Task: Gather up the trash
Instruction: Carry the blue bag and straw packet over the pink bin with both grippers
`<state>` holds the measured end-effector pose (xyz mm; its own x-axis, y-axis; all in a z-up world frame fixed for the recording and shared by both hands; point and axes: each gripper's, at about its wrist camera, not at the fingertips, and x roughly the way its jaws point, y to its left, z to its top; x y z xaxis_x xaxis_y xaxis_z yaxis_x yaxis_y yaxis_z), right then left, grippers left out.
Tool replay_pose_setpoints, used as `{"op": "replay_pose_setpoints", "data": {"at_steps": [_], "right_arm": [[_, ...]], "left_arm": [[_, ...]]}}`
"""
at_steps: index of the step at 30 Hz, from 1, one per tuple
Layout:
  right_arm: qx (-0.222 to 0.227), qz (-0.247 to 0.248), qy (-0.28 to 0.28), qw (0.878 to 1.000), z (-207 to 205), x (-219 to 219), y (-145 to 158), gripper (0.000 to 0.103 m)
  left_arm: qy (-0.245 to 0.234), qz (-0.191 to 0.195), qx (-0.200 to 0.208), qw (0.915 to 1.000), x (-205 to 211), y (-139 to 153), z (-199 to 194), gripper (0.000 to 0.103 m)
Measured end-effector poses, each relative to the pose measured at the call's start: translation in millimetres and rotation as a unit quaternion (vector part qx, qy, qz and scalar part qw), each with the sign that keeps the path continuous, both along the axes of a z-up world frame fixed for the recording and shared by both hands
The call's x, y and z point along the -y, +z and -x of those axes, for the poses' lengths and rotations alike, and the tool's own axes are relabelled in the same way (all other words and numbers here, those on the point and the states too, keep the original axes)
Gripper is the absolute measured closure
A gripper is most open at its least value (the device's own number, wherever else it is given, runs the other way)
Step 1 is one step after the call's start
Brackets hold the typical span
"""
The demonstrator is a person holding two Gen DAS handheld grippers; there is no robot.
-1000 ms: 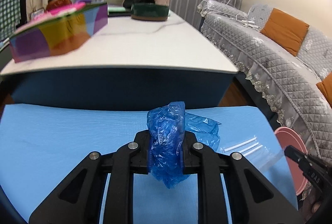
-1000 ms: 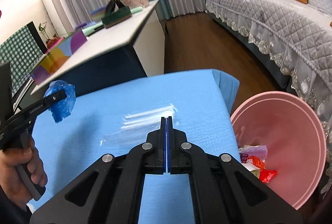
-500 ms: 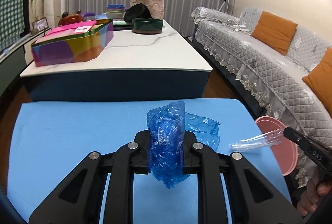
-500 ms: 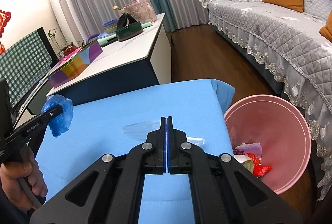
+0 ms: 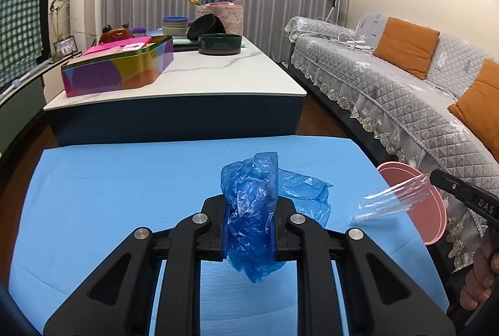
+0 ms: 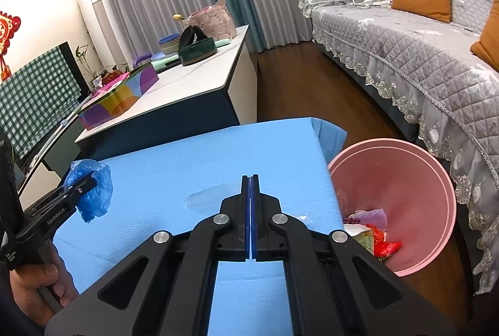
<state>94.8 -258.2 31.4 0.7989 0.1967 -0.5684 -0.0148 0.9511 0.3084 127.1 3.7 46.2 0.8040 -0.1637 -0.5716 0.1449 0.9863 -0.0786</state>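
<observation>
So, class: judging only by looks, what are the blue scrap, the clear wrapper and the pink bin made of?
Blue scrap: probably thin plastic film, translucent, glossy and crumpled into sharp creases.
Clear wrapper: likely cellophane-type film; see-through, with shiny streaks and ridges.
Pink bin: seemingly moulded plastic, with a smooth matte wall, even colour and a neat rolled rim.

Bright, even indoor light; sharp; fisheye-warped edges.
</observation>
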Motion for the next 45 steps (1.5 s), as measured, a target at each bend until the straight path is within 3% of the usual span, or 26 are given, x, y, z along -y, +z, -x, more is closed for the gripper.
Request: {"op": "replay_pose_setpoints", "data": {"at_steps": [24, 45], "right_arm": [[0.011, -0.001, -0.032, 0.999, 20.2, 37.5, -3.2, 0.103], [0.058, -0.003, -0.072, 0.996, 31.4, 86.9, 24.5, 0.103]], "left_arm": [[-0.032, -0.003, 0.005, 0.9995, 41.3, -4.4, 1.1, 0.086], [-0.082, 0.0, 0.008, 0.9966, 91.9, -5.6, 2.8, 0.086]]}}
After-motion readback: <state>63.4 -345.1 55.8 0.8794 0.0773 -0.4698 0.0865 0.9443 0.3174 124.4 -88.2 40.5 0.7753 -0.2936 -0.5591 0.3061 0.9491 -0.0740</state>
